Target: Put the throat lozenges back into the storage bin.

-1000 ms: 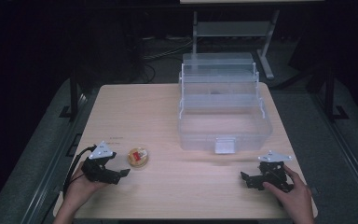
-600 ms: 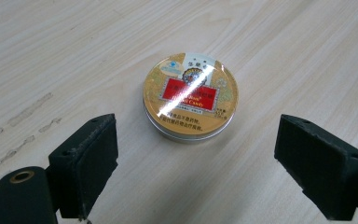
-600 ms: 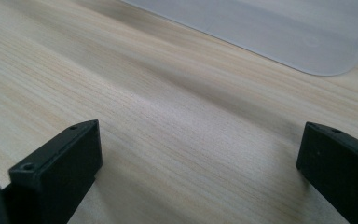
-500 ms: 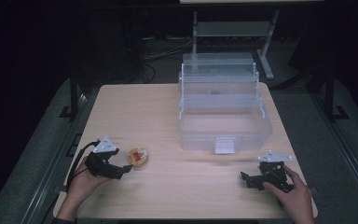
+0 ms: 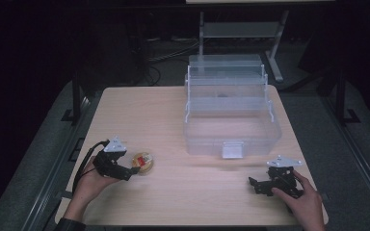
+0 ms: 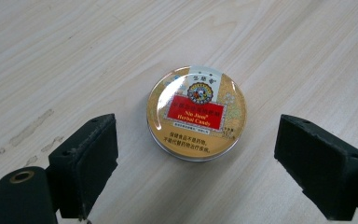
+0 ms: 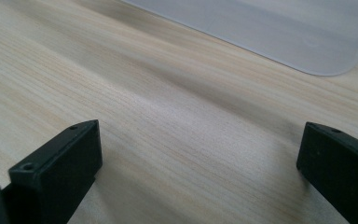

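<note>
Left gripper [image 5: 134, 172]: black body, grey three-cornered plate on top, black cable trailing; blocky black jaws, brass-ringed screw hole. Right gripper [image 5: 253, 183]: same build. Dark cuff at person's left wrist.

A pale wood-grain tabletop [image 5: 173, 110] carries a clear plastic storage box [image 5: 231, 130] toward its far right and a small round gold candy tin [image 6: 196, 113] lying flat near its front left.
</note>
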{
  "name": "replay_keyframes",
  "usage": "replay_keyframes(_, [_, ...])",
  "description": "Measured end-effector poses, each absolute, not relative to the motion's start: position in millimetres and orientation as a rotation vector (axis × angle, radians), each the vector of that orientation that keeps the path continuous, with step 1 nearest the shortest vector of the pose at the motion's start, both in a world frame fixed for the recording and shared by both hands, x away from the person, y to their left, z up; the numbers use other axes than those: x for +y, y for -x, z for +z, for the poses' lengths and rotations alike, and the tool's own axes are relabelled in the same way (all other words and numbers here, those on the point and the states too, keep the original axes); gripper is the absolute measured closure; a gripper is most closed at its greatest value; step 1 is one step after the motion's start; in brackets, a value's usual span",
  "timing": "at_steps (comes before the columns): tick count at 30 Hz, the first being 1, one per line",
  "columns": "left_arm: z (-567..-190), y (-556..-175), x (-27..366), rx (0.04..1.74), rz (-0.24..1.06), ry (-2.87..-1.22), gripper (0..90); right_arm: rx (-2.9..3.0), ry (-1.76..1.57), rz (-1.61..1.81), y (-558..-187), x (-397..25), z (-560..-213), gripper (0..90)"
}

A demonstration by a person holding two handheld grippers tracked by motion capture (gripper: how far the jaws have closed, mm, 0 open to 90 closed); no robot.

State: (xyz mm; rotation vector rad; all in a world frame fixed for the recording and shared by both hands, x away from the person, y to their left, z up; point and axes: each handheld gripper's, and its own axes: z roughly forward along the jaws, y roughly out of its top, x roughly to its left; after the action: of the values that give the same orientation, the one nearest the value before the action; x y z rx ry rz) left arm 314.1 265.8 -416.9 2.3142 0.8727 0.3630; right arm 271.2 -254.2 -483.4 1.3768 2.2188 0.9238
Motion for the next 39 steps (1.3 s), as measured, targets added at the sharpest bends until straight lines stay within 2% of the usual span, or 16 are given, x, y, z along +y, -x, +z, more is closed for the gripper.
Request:
replay_keyframes(21, [-410.9, -332.7, 252.0, 0.85, 0.343, -2.343, 12.8, 2.219, -1.376, 0.924, -271.2, -254.2, -483.4, 0.0])
replay_keyframes(39, [-417.3, -349.6, 231.7, 0.833, 0.289, -2.454, 12.6, 2.219, -1.376, 0.924, -271.2, -254.2, -483.4, 0.0])
